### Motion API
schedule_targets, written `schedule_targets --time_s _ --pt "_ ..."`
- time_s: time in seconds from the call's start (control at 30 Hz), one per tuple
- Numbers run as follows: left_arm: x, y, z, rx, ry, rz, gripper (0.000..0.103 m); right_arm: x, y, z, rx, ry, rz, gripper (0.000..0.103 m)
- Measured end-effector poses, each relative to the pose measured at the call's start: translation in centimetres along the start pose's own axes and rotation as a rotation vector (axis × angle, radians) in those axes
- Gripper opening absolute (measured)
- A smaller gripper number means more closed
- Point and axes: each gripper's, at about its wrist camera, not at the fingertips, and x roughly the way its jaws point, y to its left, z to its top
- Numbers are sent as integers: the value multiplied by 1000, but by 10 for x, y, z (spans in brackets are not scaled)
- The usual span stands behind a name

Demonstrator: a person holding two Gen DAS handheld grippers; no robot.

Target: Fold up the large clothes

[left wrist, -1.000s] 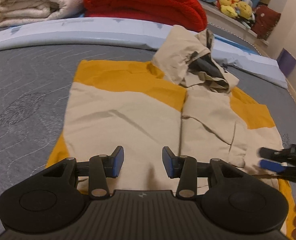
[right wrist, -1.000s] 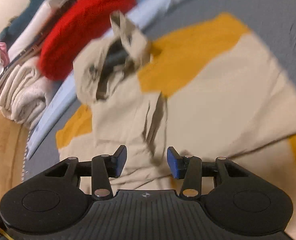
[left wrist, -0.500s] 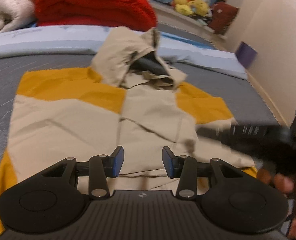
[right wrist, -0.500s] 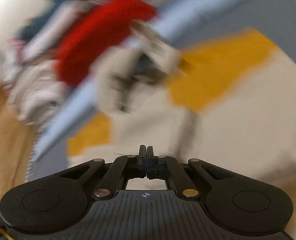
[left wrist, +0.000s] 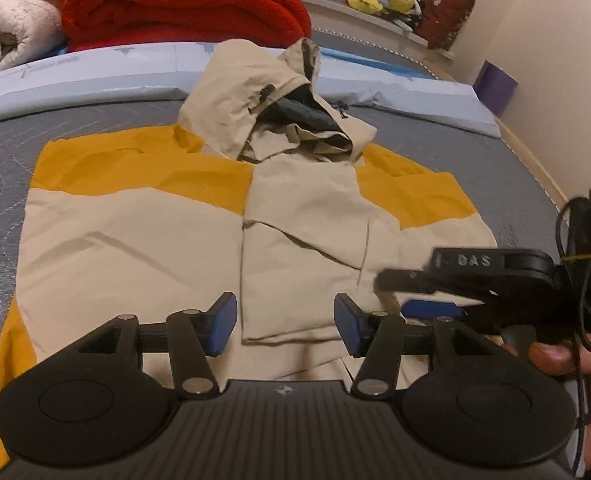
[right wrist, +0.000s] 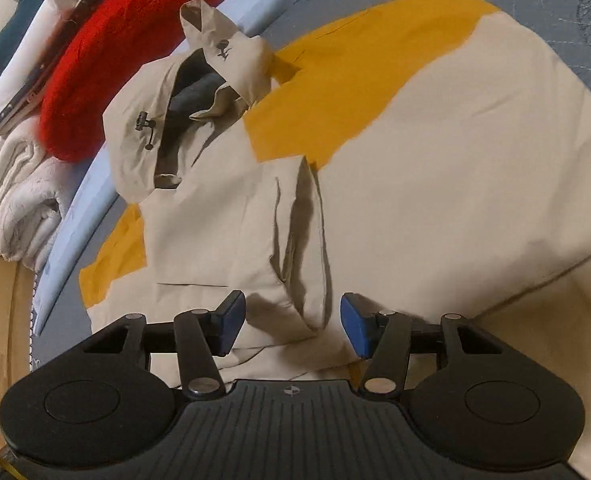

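Jacket (left wrist: 143, 248): lies flat on the bed (left wrist: 3, 168), hood crumpled.
My left tool (left wrist: 285, 322): just widened, gripping nothing.
My right tool (right wrist: 293, 322): just reopened, gripping nothing.

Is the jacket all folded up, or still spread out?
Partly folded. The jacket lies flat on the bed, a sleeve already folded in across its front, its hood still bunched up.

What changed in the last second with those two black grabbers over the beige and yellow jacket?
The right gripper snapped shut on nothing half a second ago and has just opened again; it now straddles a raised fold of the jacket without pinching it. The left gripper has just opened wider and swung across toward the jacket's middle, holding nothing. The jacket, its hood and the red blanket stayed put.
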Motion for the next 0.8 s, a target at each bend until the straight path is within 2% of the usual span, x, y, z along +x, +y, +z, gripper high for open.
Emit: schedule_targets --time_s 0.07,0.13,0.2,0.3,0.4,0.43,0.47,0.5,0.53,0.57,0.6,0.7,0.77,0.8 --pt "2 -4 -2 20 6 -4 59 0 7 1 -29 2 43 17" --pt "2 -8 -3 40 4 -13 61 -3 17 1 -56 -18 107 9" --pt "1 -12 -4 54 -7 -22 63 -18 33 0 -133 -66 191 8" --pt "-4 -15 -3 65 -47 -38 67 -38 62 -4 -291 -125 366 7" --pt "-11 -14 0 48 -100 -38 66 -49 86 -12 -417 -103 497 8" --pt "-13 -12 1 37 -122 -33 53 -50 90 -15 -431 -91 505 9" --pt "-16 -10 2 25 -149 -14 36 -49 91 -15 -428 -88 502 15" --pt "-19 -7 3 11 -164 16 13 -49 89 -14 -407 -100 482 16" --pt "-21 -3 5 -14 -176 56 11 -48 87 -13 -383 -112 460 26" --pt "-23 3 7 -53 -187 107 9 -46 83 -10 -348 -123 429 42" --pt "-25 12 8 -113 -186 165 9 -44 77 -7 -289 -141 370 47" --pt "-24 43 3 -345 -128 239 10 -35 56 -6 -155 -125 160 51" --pt "-18 65 -5 -491 -78 253 12 -25 42 -6 -97 -71 43 50" --pt "-15 75 -6 -542 -61 246 19 -19 38 -8 -80 -40 -3 50"
